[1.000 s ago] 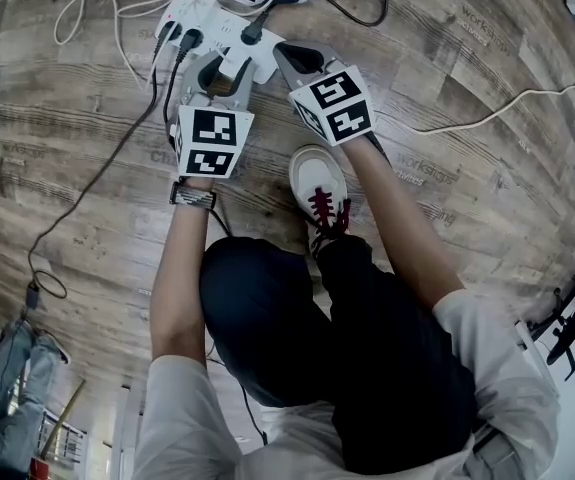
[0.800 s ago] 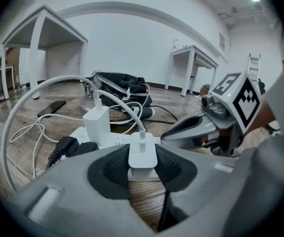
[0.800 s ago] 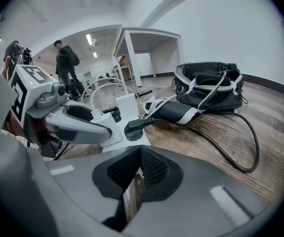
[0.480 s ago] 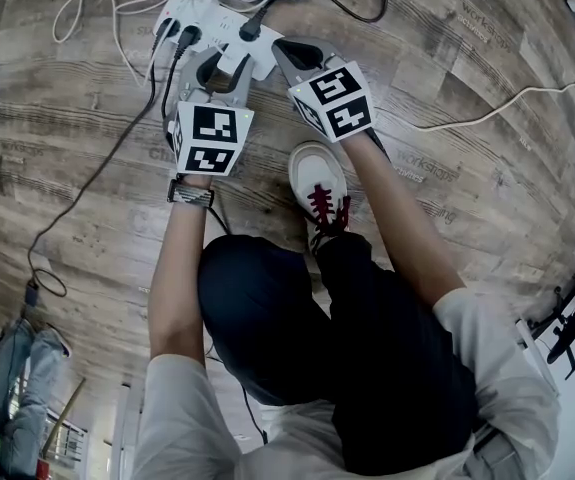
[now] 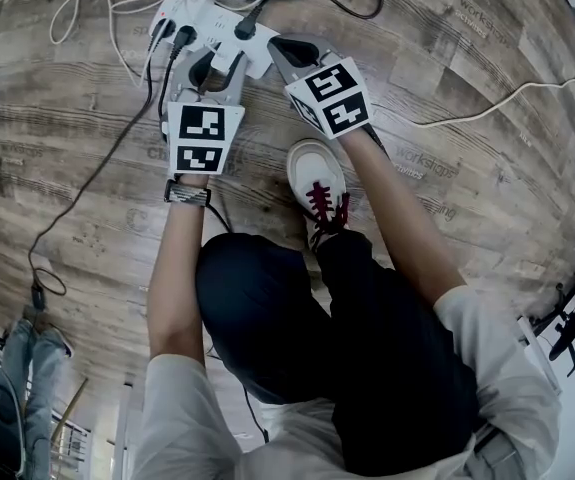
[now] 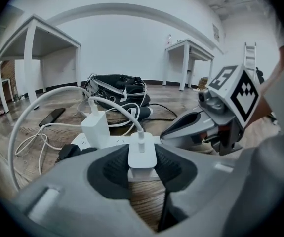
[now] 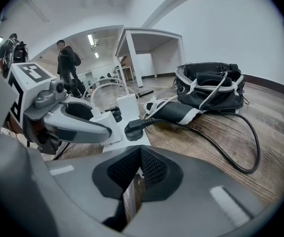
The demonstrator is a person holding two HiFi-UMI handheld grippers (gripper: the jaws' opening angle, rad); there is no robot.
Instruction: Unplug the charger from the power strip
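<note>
Grasp step: my left gripper (image 6: 142, 168) clenched on white charger (image 6: 142, 149), seated at power strip's (image 5: 195, 13) near end on the floor (image 5: 447, 88); right gripper (image 7: 139, 169) closed, empty, alongside; next I'd pull straight out, bracing the strip.

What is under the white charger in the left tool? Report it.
The power strip lies directly under the charger. The charger's prongs and its socket are covered.
</note>
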